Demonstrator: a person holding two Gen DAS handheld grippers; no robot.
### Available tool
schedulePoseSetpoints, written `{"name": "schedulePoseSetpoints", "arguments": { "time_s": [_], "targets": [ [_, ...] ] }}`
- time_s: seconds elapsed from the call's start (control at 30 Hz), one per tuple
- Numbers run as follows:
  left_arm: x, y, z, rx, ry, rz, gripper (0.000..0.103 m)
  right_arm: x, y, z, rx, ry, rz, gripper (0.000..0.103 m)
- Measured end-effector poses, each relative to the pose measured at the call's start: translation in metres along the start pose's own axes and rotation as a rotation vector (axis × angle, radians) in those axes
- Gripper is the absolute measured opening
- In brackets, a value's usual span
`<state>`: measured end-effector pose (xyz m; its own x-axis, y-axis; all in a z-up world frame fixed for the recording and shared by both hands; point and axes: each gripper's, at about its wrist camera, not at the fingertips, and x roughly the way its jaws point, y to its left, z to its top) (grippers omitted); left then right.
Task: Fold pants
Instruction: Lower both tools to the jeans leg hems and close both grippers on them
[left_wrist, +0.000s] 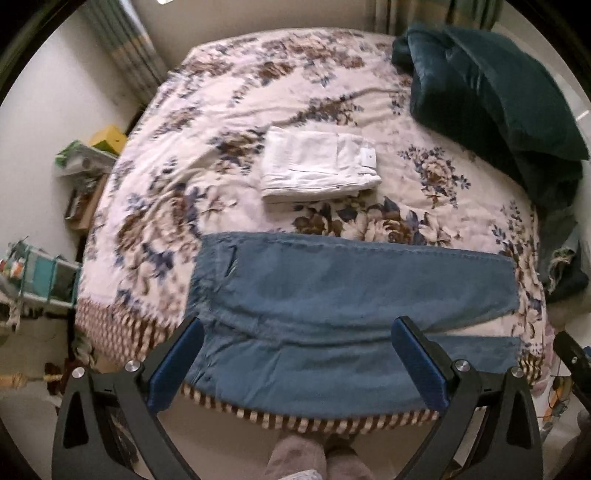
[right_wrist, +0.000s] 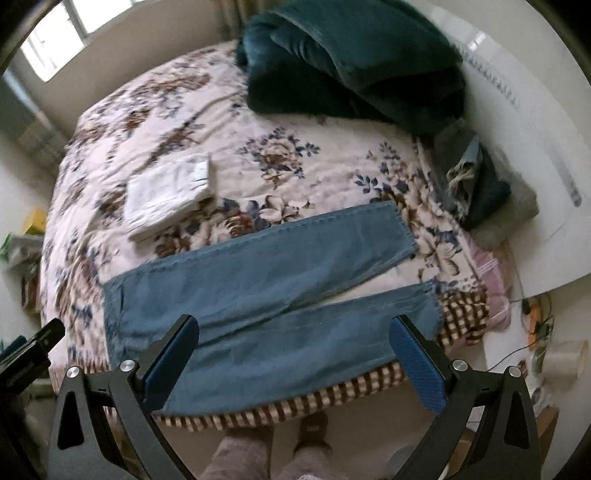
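Blue jeans (left_wrist: 351, 295) lie spread flat along the near edge of the bed, waist to the left, both legs running right; they also show in the right wrist view (right_wrist: 258, 295). My left gripper (left_wrist: 295, 332) is open and empty, held above the near leg close to the waist. My right gripper (right_wrist: 293, 328) is open and empty, above the near leg toward its hem. The right gripper's edge shows in the left wrist view (left_wrist: 570, 356).
The bed has a floral cover (left_wrist: 207, 110) with a checked border (right_wrist: 332, 398). A folded white garment (left_wrist: 317, 164) lies mid-bed. A dark green blanket (left_wrist: 491, 96) and other clothes (right_wrist: 476, 184) are piled at the right. Cluttered shelves (left_wrist: 85, 173) stand left. My feet (right_wrist: 310, 432) are at the bedside.
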<state>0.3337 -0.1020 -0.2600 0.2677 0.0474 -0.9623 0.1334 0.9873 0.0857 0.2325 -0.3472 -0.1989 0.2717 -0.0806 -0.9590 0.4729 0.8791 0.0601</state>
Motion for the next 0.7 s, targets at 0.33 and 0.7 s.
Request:
{"name": "schedulePoseSetpoints", "arguments": {
  "time_s": [0.33, 0.7],
  "targets": [
    [0.178, -0.049, 0.072, 0.158, 0.075, 0.028, 0.103, 0.221, 0.031, 0.086, -0.058, 0.119, -0.063, 0.103],
    [0.368, -0.107, 0.065, 0.512, 0.251, 0.121, 0.103, 0.463, 0.079, 0.102, -0.771, 0.411, -0.303, 0.103]
  ]
}}
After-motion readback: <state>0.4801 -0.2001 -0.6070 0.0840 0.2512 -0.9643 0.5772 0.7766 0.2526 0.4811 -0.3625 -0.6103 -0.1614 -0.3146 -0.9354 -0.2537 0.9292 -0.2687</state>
